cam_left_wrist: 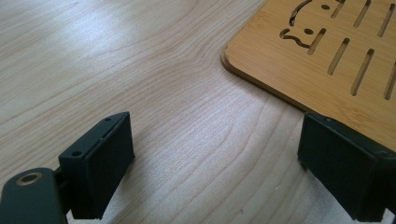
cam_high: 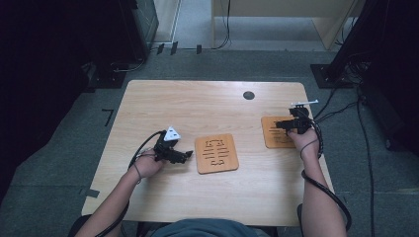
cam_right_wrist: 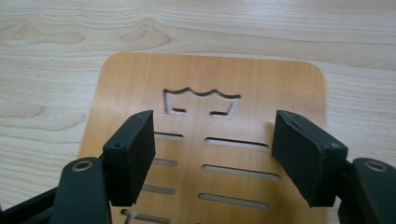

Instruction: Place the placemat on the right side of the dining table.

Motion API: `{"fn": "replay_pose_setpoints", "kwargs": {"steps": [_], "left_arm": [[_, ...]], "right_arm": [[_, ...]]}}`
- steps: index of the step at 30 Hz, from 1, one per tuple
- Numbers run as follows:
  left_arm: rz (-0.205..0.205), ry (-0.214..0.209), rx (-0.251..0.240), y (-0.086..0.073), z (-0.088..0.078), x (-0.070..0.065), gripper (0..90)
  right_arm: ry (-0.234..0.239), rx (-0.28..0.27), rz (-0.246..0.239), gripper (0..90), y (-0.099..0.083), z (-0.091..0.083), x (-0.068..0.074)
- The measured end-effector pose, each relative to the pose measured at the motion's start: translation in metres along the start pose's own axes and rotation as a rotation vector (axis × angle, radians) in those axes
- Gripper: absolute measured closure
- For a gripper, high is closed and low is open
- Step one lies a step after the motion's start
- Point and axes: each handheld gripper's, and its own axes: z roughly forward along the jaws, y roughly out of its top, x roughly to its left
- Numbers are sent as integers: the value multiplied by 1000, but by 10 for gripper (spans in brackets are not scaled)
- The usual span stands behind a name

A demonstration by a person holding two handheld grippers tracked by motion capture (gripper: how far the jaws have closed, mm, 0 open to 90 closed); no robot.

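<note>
R claw (cam_right_wrist: 212, 154) hung over R slotted board (cam_high: 274, 133), jaws apart w/ nothing gripped. That board sat near desk (cam_high: 148, 98) R edge, little margin there. L claw (cam_left_wrist: 215, 158) rested on bare desk, jaws wide, released, just L of center slotted board (cam_high: 216, 153); board corner lay beside its far jaw, not between. Plenty of bare desk towards the far edge & between boards.

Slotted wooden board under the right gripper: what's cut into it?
Crown outline above rows of slots in the slotted wooden board; right gripper view.
</note>
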Motion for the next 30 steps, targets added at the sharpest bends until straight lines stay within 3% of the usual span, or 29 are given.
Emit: {"fn": "replay_pose_setpoints", "kwargs": {"steps": [10,30], "left_arm": [[0,0,0,0,0,0,97],[-1,0,0,0,0,0,97]], "right_arm": [[43,1,-44,257,-2,-1,14],[99,18,-128,258,-7,4,47]]}}
